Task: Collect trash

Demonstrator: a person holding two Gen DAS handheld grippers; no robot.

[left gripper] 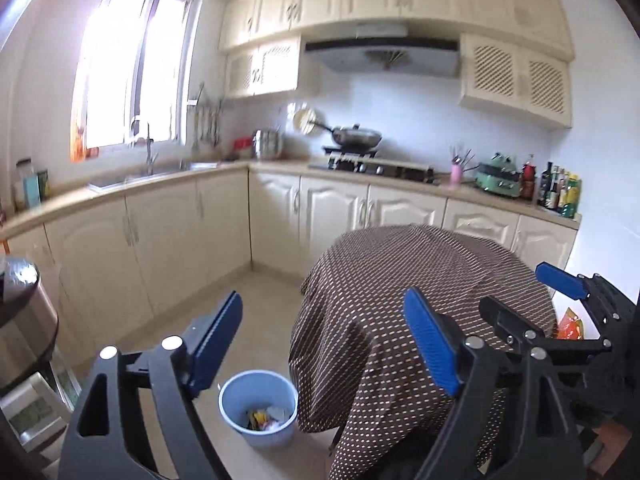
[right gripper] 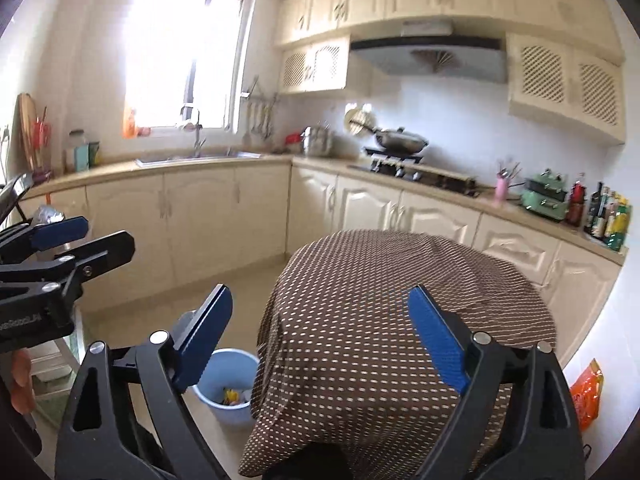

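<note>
A blue waste bin (left gripper: 258, 408) (right gripper: 224, 394) stands on the floor at the left foot of a round table (left gripper: 400, 280) (right gripper: 380, 280) draped in a brown dotted cloth. Several wrappers lie inside the bin. An orange packet (left gripper: 570, 324) (right gripper: 586, 392) lies beyond the table's right side, partly hidden. My left gripper (left gripper: 324, 340) is held above the bin and the table edge, open, with nothing between its blue pads. My right gripper (right gripper: 322, 336) hangs over the cloth, open and empty. Each gripper shows at the edge of the other's view, the right gripper (left gripper: 516, 288) and the left gripper (right gripper: 108, 232).
Cream cabinets and a counter wrap the far walls, with a sink (left gripper: 152, 176) under the window and a wok on the stove (left gripper: 356, 138). Bottles (right gripper: 608, 216) line the right counter. A steel pot (left gripper: 24, 320) sits on a rack at the near left. Tiled floor (left gripper: 256, 304) lies between table and cabinets.
</note>
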